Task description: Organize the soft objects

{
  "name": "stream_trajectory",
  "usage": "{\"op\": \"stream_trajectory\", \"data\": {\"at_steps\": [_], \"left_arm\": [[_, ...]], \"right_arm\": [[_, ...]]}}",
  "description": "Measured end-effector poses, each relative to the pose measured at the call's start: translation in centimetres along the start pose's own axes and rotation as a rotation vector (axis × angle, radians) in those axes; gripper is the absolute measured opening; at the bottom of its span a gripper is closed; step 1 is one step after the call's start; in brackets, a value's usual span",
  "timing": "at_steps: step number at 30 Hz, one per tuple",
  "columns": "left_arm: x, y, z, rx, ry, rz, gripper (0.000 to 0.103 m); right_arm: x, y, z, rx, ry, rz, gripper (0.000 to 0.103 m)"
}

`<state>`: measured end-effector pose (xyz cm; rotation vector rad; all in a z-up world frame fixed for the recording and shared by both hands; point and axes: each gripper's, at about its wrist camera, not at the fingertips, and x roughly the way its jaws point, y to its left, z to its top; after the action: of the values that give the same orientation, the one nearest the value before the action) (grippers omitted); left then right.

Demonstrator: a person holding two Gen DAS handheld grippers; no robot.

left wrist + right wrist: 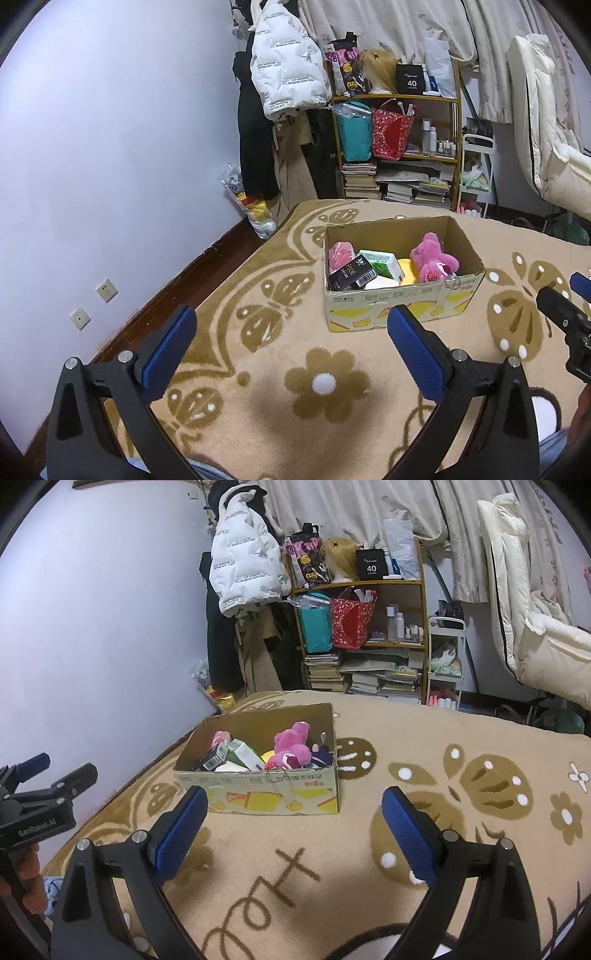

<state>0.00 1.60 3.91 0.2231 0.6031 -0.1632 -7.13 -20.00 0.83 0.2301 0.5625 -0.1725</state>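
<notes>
An open cardboard box (402, 301) (258, 794) stands on a beige blanket with brown butterflies. Inside lie a pink plush bear (432, 258) (291, 746), a small pink soft item (340, 254) (221, 737), a green tissue pack (384, 263) (243, 754), a black packet (351, 277) and something yellow (408, 271). My left gripper (291, 323) hovers open in front of the box, nothing between its blue pads. My right gripper (295, 805) is open too, just short of the box's front wall. Each gripper shows at the edge of the other's view.
The blanket (295, 387) (461, 812) covers a bed along a pale wall (110, 147). Beyond the bed's far edge stand a cluttered shelf (399, 147) with books and bags, hanging coats (243, 561), a white trolley (445, 657) and curtains.
</notes>
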Motion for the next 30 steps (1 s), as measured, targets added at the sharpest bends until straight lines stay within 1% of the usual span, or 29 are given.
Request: {"op": "stream_trajectory", "data": {"at_steps": [5,8,12,30], "left_arm": [[-0.1,0.0,0.1,-0.008,-0.007,0.019,0.102],[-0.1,0.1,0.1,-0.013,-0.007,0.007,0.102],[0.1,0.0,0.1,-0.007,-0.002,0.022,0.102],[0.3,-0.2,0.1,-0.001,0.013,0.018,0.102]], "right_arm": [[0.0,-0.1,-0.2,-0.004,0.001,-0.003,0.1],[0.1,-0.5,-0.3,-0.003,0.012,-0.002,0.1],[0.2,-0.7,-0.3,0.001,0.014,-0.001,0.1],[0.9,-1.1,-0.4,0.007,0.029,-0.013,0.1]]}}
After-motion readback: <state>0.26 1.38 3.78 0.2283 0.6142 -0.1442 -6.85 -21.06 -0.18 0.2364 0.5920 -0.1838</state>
